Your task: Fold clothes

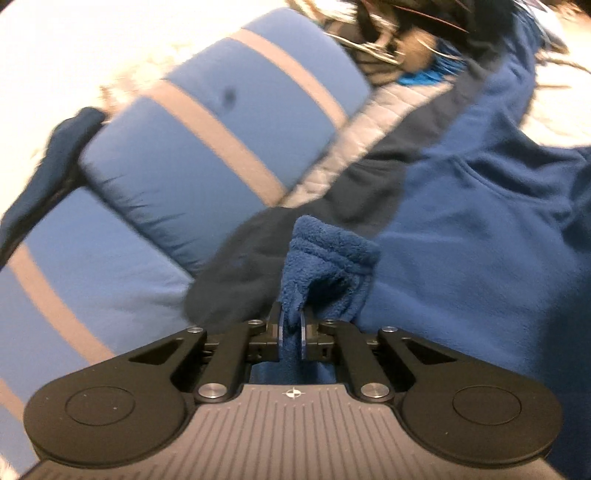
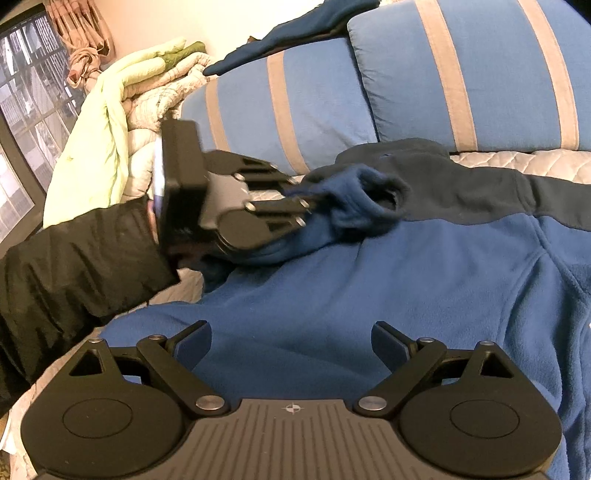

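A blue fleece jacket with a dark navy band lies spread on a bed. My left gripper is shut on the jacket's sleeve cuff and holds it lifted over the jacket body. In the right wrist view the left gripper shows at middle left, held by an arm in a black sleeve, with the cuff bunched at its tips. My right gripper is open and empty just above the jacket's body.
Blue pillows with tan stripes lie behind the jacket, also in the left wrist view. A dark blue garment lies over one pillow. Folded pale green and white quilts are stacked at the left. A quilted white bedspread lies underneath.
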The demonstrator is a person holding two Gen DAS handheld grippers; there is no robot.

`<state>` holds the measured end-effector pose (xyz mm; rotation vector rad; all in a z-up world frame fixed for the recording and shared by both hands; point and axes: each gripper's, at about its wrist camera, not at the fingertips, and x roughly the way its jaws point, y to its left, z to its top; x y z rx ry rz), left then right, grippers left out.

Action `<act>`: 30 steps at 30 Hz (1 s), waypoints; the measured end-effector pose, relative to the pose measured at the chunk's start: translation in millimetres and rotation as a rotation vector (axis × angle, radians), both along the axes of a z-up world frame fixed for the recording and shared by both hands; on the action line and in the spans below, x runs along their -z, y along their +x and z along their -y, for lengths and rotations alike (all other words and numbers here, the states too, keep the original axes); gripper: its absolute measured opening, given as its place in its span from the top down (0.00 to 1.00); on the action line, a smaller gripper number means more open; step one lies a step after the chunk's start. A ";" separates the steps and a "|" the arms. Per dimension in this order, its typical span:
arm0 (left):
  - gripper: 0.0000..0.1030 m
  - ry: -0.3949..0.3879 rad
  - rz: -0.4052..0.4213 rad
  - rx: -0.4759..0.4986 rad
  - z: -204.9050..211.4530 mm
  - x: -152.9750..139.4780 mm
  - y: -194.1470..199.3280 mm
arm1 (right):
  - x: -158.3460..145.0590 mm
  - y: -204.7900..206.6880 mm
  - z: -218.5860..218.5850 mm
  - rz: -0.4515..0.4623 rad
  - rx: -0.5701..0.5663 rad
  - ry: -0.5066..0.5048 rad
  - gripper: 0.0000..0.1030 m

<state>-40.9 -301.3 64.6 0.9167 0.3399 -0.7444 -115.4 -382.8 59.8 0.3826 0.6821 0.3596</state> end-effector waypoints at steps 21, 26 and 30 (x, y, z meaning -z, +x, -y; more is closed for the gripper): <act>0.92 -0.231 0.154 -0.263 -126.3 -104.3 -19.8 | -3.9 -4.5 -20.4 0.018 0.161 -0.256 0.05; 0.92 -0.250 0.199 -0.328 -156.8 -120.4 -24.6 | -3.9 -7.8 -17.4 0.028 0.183 -0.256 0.05; 0.92 -0.275 0.231 -0.395 -187.6 -135.2 -28.4 | -3.2 -9.2 -12.1 0.034 0.192 -0.232 0.04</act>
